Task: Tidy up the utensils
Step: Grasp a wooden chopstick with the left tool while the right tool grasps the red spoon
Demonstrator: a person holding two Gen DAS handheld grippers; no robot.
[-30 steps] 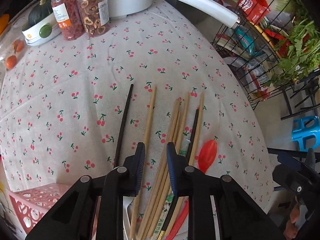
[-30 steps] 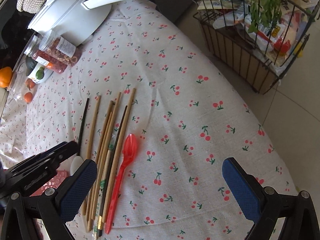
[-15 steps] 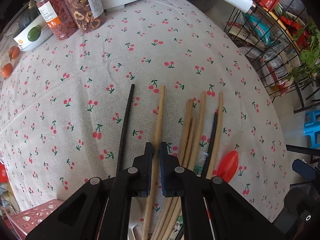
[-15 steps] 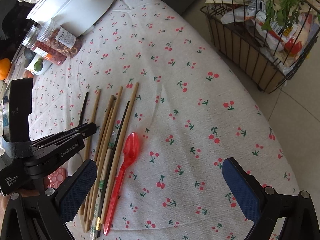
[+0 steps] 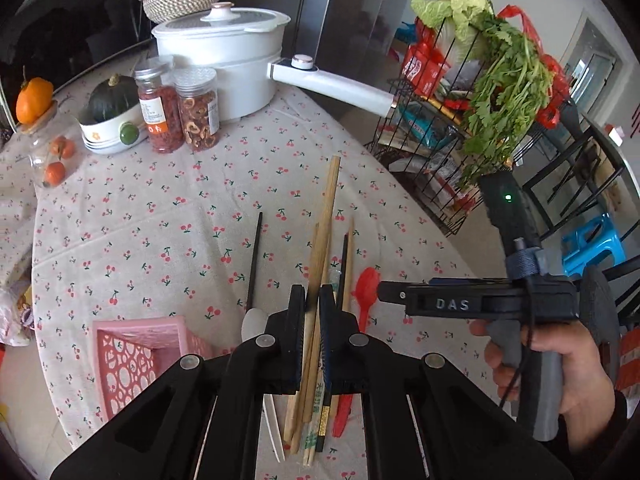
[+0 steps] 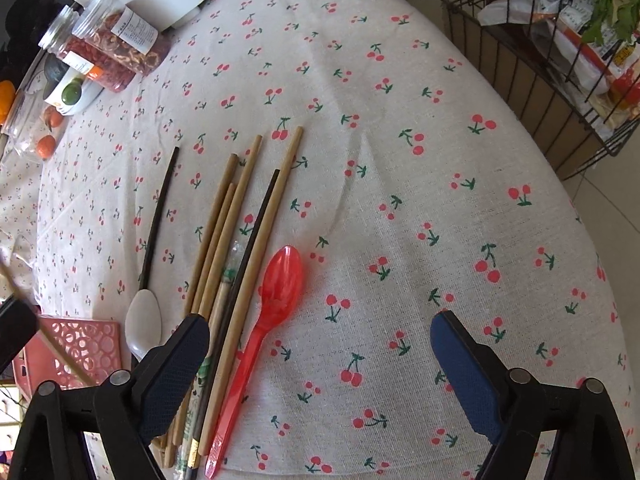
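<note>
From my left wrist view, the left tongs [image 5: 311,304] are clamped on a single pale wooden chopstick [image 5: 322,240], which sticks out ahead of them, its far tip raised clear over the counter [image 5: 160,208] with its cherry-print cloth. Under and beside it lies the rest of the bundle of wooden chopsticks [image 5: 308,412]. A lone thin black chopstick [image 5: 254,264] lies to the left of them, apart from the bundle, with a white plastic spoon [image 5: 254,322] at its near end. A translucent red plastic spoon [image 5: 366,288] lies to the right of the bundle. A pink perforated plastic basket [image 5: 132,360] sits near the counter's front edge, left of the tongs. At the right I see a hand [image 5: 560,364] gripping the handle of the other tool. Far back stand a white lidded pot [image 5: 224,68] and two clear jars of dried fruit [image 5: 180,110].

From my right wrist view, the right tongs [image 6: 318,354] stand wide apart over the counter [image 6: 400,160], gripping nothing; their jaws have just been closing a little. The red spoon [image 6: 268,320] lies between the two pads, nearer the left one, bowl pointing away. The bundle of chopsticks [image 6: 236,240] runs just left of it, passing beneath the left pad. The black chopstick [image 6: 160,216] and white spoon [image 6: 143,324] lie further left, and the pink basket [image 6: 76,352] shows at the lower left corner. A blurred wooden stick crosses in front of the basket; I cannot tell more about it.
</note>
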